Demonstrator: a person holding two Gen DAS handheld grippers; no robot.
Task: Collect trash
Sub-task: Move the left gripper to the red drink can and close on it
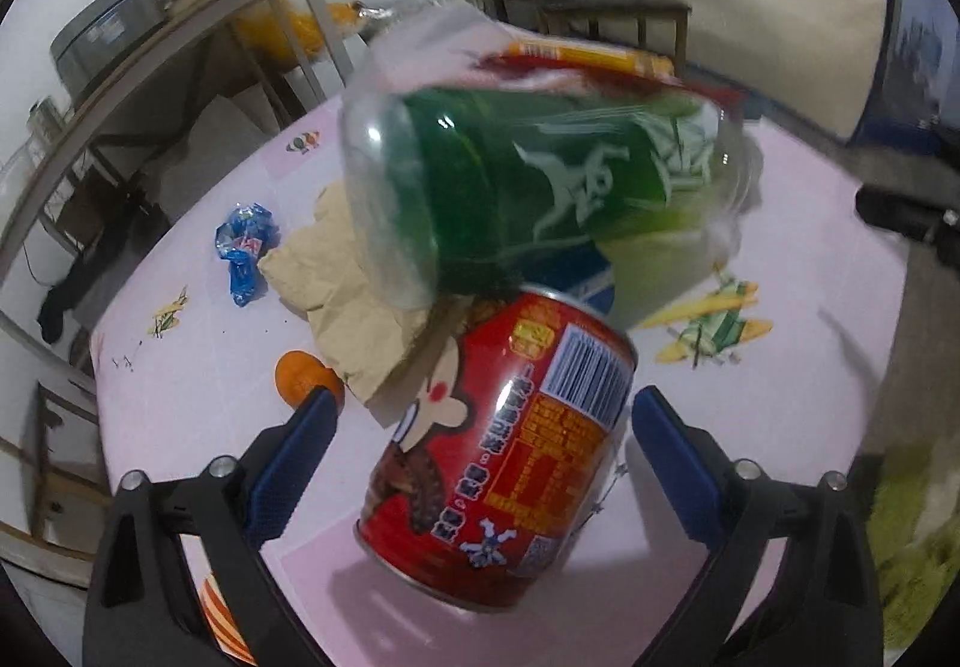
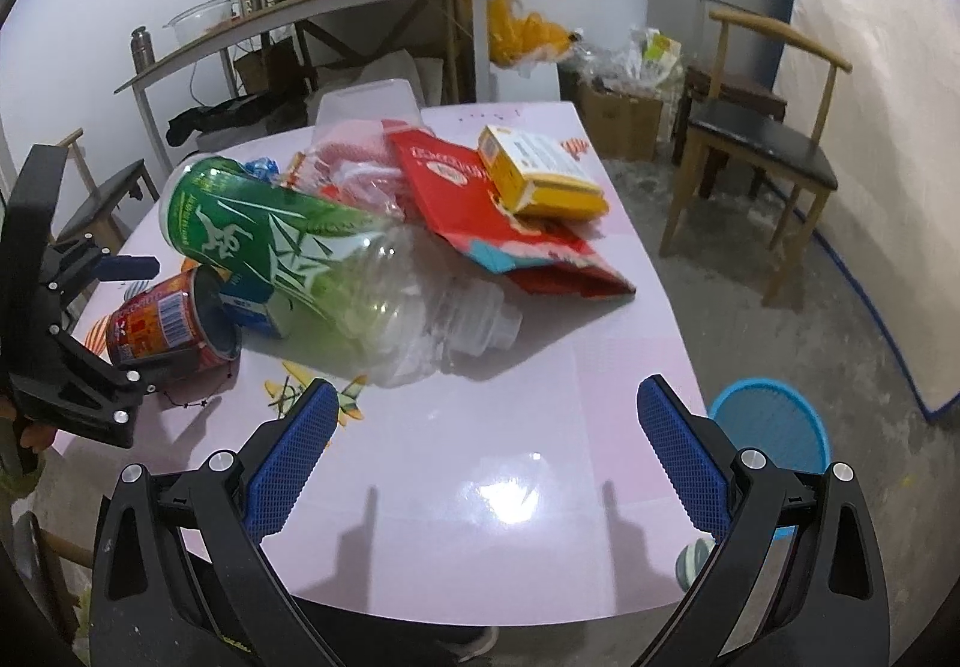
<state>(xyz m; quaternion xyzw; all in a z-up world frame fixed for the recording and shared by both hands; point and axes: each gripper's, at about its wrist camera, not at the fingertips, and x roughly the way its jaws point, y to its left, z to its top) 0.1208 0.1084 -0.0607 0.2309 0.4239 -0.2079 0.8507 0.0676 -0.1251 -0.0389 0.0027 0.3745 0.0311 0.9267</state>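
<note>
— Trash everywhere on the pink table (image 2: 540,487). Which piece is the left gripper (image 1: 483,409) after?

— Red can (image 1: 498,451), by the look of it. It lies on its side at the near edge of the heap, between the two blue pads, which stand wide apart and don't touch it. Nothing is held yet.

— How will it handle?

— I'd judge it empty: the right wrist view shows its open end (image 2: 210,316). So light, thin-walled, easy to dent, and round enough to roll away. Best to close across the middle of the barrel, pads on the curved sides, gently.

— Anything crowding it?

— The green-labelled plastic bottle (image 1: 540,187) lies tilted over the can's far end, seemingly resting on it, with crumpled brown paper (image 1: 348,307) just beside. Pull the can out and the bottle will likely drop and roll. It's clear, thin and springy, also light.

— And the right gripper (image 2: 486,427)?

— Open wide too, empty, hovering over bare tabletop nearer the table's front edge, well apart from the heap. A red packet (image 2: 480,211) and yellow box (image 2: 540,169) lie further back; both flat, light, and easy to pinch by an edge.

— Where does it all go?

— Probably the blue basket (image 2: 774,427) on the floor beside the table.
</note>
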